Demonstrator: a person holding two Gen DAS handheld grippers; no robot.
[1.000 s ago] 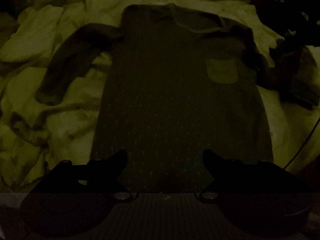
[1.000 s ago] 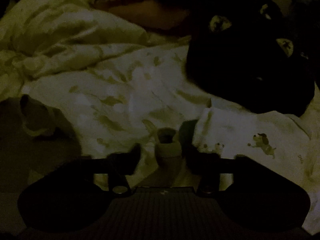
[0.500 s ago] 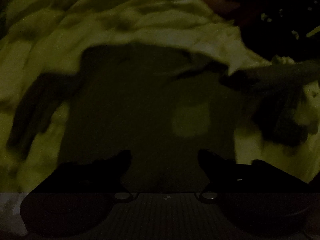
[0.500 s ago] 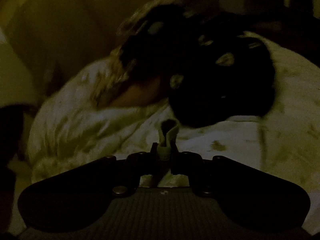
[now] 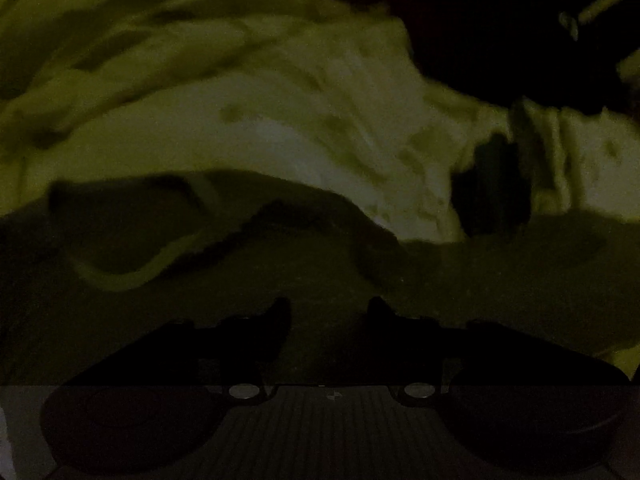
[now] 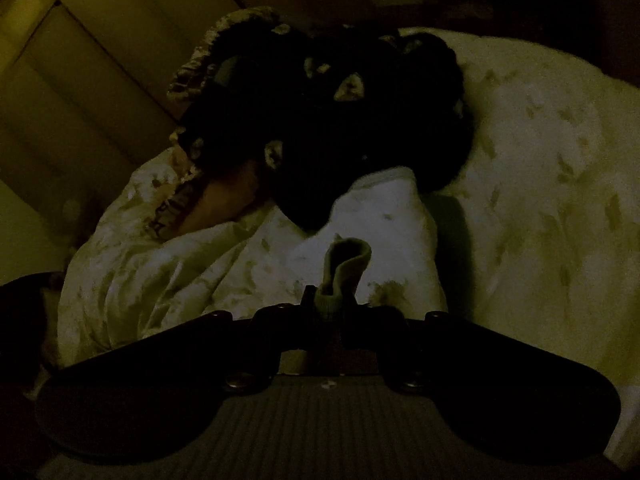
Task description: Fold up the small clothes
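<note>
Surface: a rumpled pale bedspread [image 5: 280,120] on a bed; the light is very dim.
Garment: we see a dark small top [image 5: 320,276] spread low across the left wrist view, its pale-edged neckline [image 5: 132,268] toward the left.
Left gripper [image 5: 328,308]: jaws apart with a clear gap, nothing between them, poised just over the dark top.
Right gripper [image 6: 334,304]: jaws drawn together on a ribbed sleeve cuff [image 6: 340,272], lifted clear of the bedspread.
Background: a dark bundle [image 6: 340,120] lies further back on the bed; we cannot tell what it is.
Progress: we judge the fold barely begun; one sleeve is gripped for turning in, while the body lies flat and unfolded.
Remaining: sleeves in, body doubled over.
</note>
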